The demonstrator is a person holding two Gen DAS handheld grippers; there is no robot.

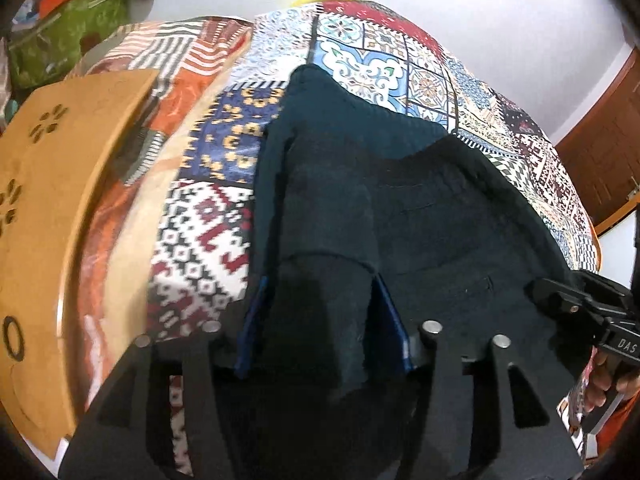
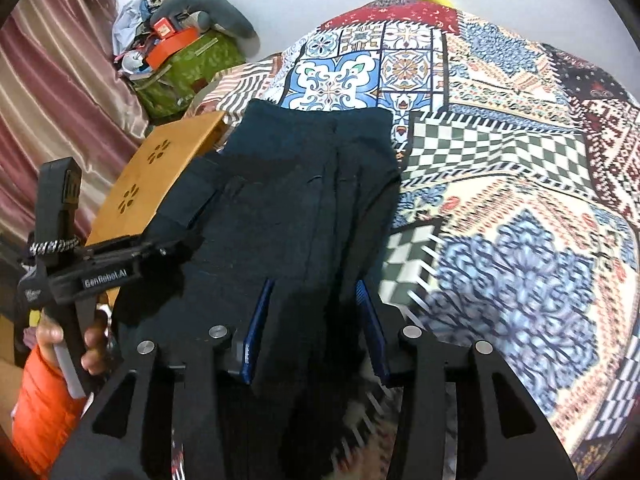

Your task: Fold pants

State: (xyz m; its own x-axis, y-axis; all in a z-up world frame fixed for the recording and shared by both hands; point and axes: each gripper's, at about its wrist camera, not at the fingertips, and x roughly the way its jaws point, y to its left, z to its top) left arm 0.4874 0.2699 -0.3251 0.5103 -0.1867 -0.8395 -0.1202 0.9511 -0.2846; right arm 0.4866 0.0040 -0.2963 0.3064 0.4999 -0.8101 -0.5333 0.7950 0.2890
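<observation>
The dark teal pants (image 1: 360,184) lie on a patchwork bedspread (image 1: 208,232), stretching away from me, and also show in the right wrist view (image 2: 288,200). My left gripper (image 1: 320,304) has its blue-padded fingers on either side of a bunch of the near pants edge and is shut on it. My right gripper (image 2: 316,312) grips the same near edge further right, with cloth between its blue pads. The right gripper shows at the right edge of the left wrist view (image 1: 576,304); the left gripper shows at the left of the right wrist view (image 2: 120,256).
A wooden lap table (image 1: 60,208) with cut-out flower holes sits on the bed left of the pants (image 2: 160,176). A green bag with clutter (image 2: 184,68) stands by the curtain at the back left. A wooden door (image 1: 604,148) is at the right.
</observation>
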